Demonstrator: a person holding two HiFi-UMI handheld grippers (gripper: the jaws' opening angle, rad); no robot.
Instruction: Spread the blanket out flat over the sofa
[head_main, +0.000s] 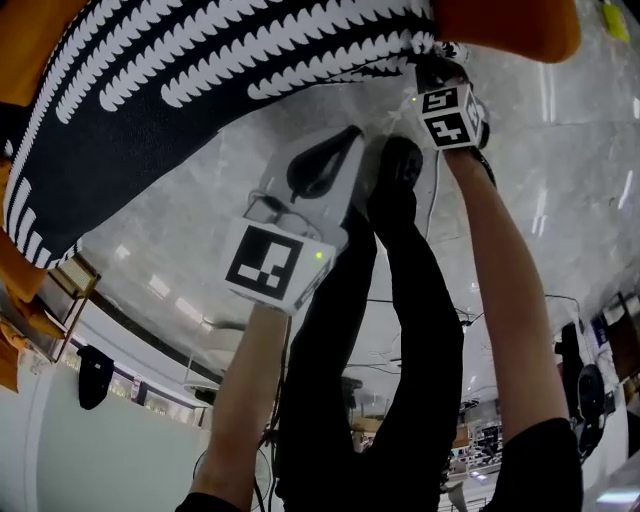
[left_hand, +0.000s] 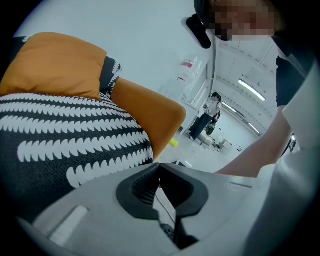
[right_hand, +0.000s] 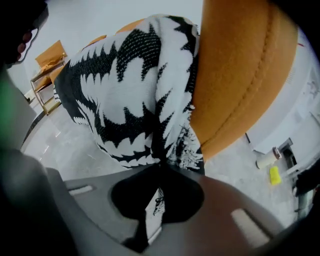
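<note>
The black blanket with white leaf rows lies draped over the orange sofa. My right gripper is at the blanket's edge next to the orange cushion, shut on a bunched corner of the fabric, which hangs stretched from the sofa into the jaws. My left gripper hovers over the floor, just off the blanket's near edge. Its jaw tips meet, and I see no fabric between them.
The person's black trouser legs and shoes stand on the pale marble floor between the two arms. A wooden side table stands beyond the sofa's end. A small yellow object lies on the floor.
</note>
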